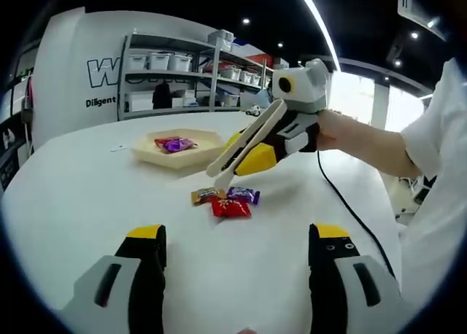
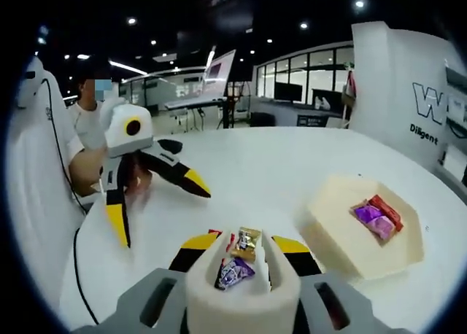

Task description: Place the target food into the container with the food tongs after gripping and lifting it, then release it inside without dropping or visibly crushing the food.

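A small pile of wrapped candies point(image 1: 226, 201), gold, purple and red, lies on the white table point(image 1: 87, 203). My right gripper point(image 1: 254, 157) is shut on white food tongs point(image 1: 244, 141), whose tips hover just above the pile's far edge with nothing in them. In the right gripper view, my right gripper point(image 2: 246, 243) clamps the tongs point(image 2: 241, 294), and the gold candy point(image 2: 248, 239) and purple candy point(image 2: 233, 272) show between the tong arms. A beige tray point(image 1: 197, 157) holds purple and red candies point(image 1: 174, 144). My left gripper point(image 1: 235, 250) stands open near the pile, holding nothing.
The tray point(image 2: 343, 239) sits to the right of the tongs in the right gripper view; the left gripper point(image 2: 164, 217) is at the left, jaws spread. A person's hand point(image 1: 332, 130) and a black cable point(image 1: 350, 210) cross the table. Shelves point(image 1: 182, 79) stand behind.
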`<state>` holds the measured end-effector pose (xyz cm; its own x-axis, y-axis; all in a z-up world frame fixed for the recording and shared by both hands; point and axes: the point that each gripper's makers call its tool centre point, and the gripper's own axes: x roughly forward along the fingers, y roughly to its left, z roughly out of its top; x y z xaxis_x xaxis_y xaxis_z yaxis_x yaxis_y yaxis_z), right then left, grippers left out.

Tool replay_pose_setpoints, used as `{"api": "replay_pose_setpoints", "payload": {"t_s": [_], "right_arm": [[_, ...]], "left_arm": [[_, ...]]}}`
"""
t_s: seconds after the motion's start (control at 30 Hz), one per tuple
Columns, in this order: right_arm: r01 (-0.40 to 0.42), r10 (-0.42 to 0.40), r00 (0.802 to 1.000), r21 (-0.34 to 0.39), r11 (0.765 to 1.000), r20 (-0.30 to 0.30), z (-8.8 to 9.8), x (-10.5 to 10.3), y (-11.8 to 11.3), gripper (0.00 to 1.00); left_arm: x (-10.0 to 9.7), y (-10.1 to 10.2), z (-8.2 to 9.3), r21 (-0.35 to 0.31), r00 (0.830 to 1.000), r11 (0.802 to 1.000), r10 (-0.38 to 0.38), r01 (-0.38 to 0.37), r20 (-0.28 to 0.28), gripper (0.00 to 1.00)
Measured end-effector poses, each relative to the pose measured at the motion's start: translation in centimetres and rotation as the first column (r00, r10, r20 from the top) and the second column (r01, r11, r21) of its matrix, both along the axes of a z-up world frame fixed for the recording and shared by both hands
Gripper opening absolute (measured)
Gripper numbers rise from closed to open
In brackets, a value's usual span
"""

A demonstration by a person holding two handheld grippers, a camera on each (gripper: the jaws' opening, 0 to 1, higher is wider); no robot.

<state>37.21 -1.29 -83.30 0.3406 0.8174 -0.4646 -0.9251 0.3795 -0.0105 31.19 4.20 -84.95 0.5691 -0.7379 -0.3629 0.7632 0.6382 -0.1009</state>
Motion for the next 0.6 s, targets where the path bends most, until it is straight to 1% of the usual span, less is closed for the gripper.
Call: {"api": "replay_pose_setpoints", "payload": {"t_s": [0.07,0.17,0.23,0.3,0.53,0.6], "right_arm": [[0.015,-0.015,1.0,-0.003,1.0,-0.014,-0.2,0.0,0.1,0.19],[0.022,-0.023,1.0,-0.018,1.0,-0.014,-0.5,0.1,0.2,0.19],[0.045,-0.045,0.999,-0.033,0.998,-0.016,-0.8,0.4,0.1,0.19],[0.054,-0.055,0.998,-0.027,0.998,-0.026,-0.7,0.5,0.2,0.19],[0.066,-0.067,0.998,-0.062,0.996,-0.016,-1.3,0.5,0.6,0.19],[0.074,-0.076,0.997,-0.065,0.995,-0.026,-1.4,0.6,0.7,0.19]], "left_arm": [[0.0,0.0,0.1,-0.001,1.0,1.0,0.0,0.0,0.001,0.78],[0.0,0.0,0.2,-0.005,1.0,1.0,0.002,-0.002,0.005,0.78],[0.0,0.1,0.3,-0.005,1.0,1.0,0.003,-0.003,0.007,0.78],[0.0,0.1,0.3,-0.006,1.0,1.0,0.004,-0.004,0.007,0.78],[0.0,0.1,0.4,-0.008,1.0,1.0,0.003,-0.003,0.009,0.78],[0.0,0.1,0.4,-0.009,1.0,1.0,0.003,-0.003,0.01,0.78]]}}
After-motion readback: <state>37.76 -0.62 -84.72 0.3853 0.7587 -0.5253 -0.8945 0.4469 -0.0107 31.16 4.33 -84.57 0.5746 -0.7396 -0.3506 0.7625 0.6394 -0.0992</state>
